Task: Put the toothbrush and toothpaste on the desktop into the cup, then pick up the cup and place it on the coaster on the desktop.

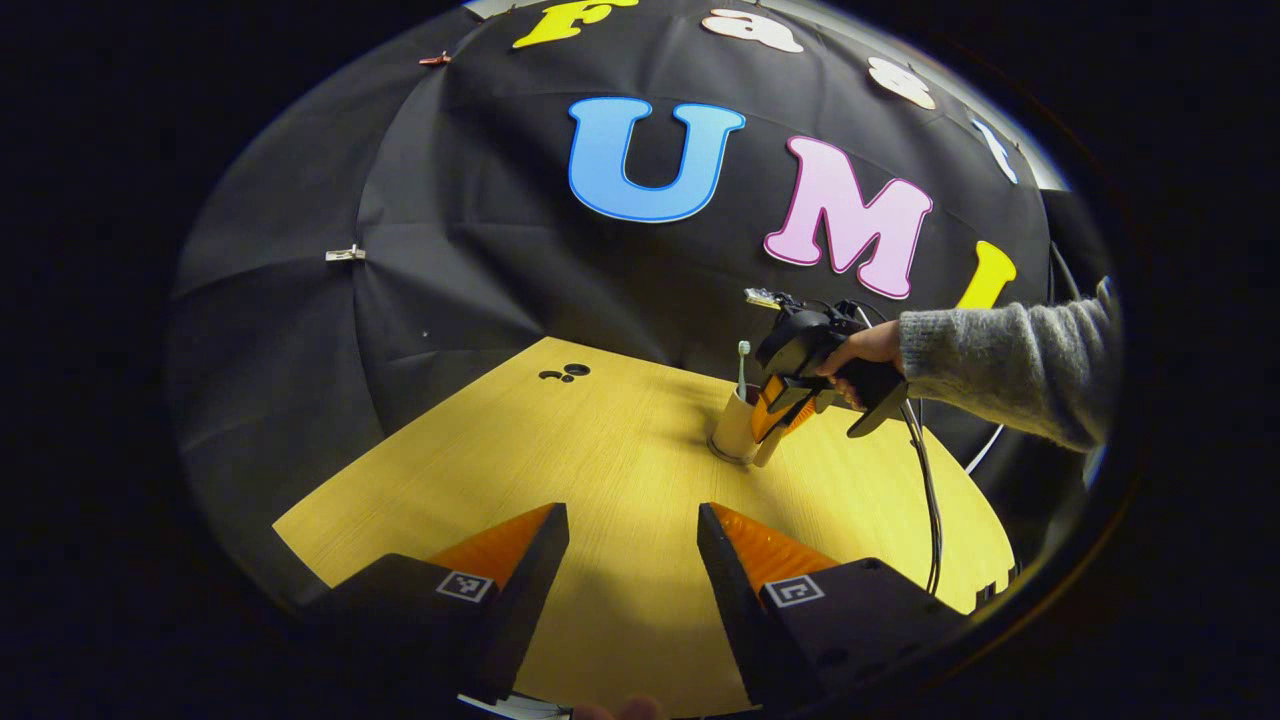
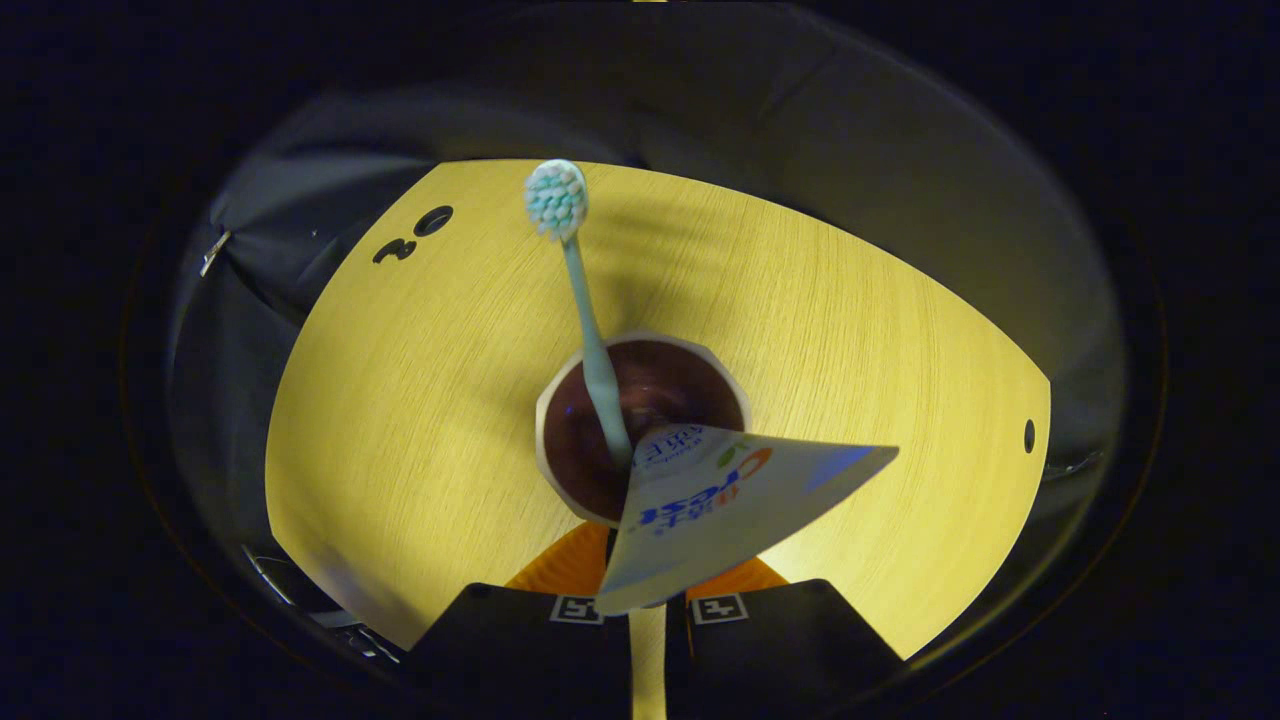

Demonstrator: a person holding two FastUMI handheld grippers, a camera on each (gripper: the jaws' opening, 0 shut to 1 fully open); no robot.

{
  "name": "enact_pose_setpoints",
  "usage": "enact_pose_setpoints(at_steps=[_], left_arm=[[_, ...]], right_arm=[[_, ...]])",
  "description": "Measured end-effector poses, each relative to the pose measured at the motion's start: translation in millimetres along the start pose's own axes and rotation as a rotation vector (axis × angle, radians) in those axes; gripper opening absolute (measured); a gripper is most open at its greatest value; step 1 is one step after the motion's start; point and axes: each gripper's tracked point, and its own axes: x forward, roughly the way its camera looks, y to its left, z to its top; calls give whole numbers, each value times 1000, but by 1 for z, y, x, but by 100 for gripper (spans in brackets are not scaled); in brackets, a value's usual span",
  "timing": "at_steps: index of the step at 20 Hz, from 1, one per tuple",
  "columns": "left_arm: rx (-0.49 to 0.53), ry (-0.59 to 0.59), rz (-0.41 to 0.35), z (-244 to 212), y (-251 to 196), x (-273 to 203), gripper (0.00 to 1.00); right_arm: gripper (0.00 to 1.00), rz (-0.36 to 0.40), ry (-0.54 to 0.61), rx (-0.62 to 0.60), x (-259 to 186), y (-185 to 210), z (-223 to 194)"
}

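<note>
A tan cup stands on the wooden desktop, with a pale green toothbrush upright inside. Seen from above in the right gripper view, the cup has a dark inside and the toothbrush leans on its far left rim. My right gripper is shut on the flat tail of a white toothpaste tube, whose other end dips into the cup. In the left gripper view the right gripper hangs over the cup's right rim. My left gripper is open, low over the near desktop, with nothing between its fingers.
A hand in a grey sleeve holds the right gripper, and its black cable hangs down to the desktop's right edge. Small dark holes mark the far left corner of the desktop. Another hole sits near the right edge.
</note>
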Motion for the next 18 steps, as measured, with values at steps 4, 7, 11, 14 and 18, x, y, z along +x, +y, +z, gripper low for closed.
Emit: enact_pose_setpoints(at_steps=[4,7,11,14,18], left_arm=[[1,1,7,-1,1,-1,83],[2,-3,9,2,0,-4,83],[7,-6,13,3,0,-7,83],[10,-11,15,7,-1,-13,83],[28,-22,13,13,-7,-21,83]], right_arm=[[25,-10,-4,-12,-1,-2,1],[31,-18,-6,-27,-4,-1,0],[46,-25,-46,-16,-14,-3,7],[57,-22,-85,2,-25,-4,12],[81,-2,-195,45,-53,-5,21]])
